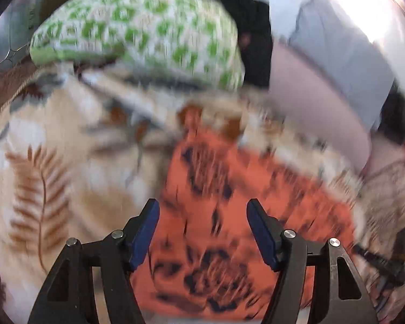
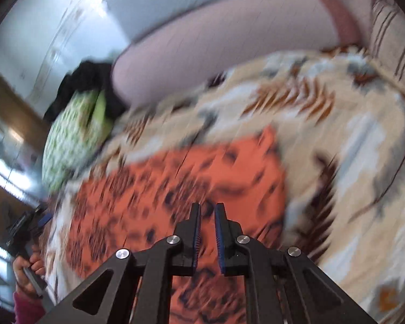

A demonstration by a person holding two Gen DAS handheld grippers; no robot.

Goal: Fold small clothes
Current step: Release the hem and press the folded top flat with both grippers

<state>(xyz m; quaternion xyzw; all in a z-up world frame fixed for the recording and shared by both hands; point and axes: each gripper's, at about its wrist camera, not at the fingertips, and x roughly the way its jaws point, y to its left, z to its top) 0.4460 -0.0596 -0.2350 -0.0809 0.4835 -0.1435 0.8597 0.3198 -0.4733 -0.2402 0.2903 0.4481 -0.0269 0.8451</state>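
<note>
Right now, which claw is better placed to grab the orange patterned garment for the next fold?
Probably the left. The left claw is open with nothing between its pads, just above the orange garment. The right claw is nearly shut and empty.

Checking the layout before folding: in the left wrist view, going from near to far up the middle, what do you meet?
left gripper → orange patterned garment → leaf-print blanket → green and white pillow → black clothing
</note>
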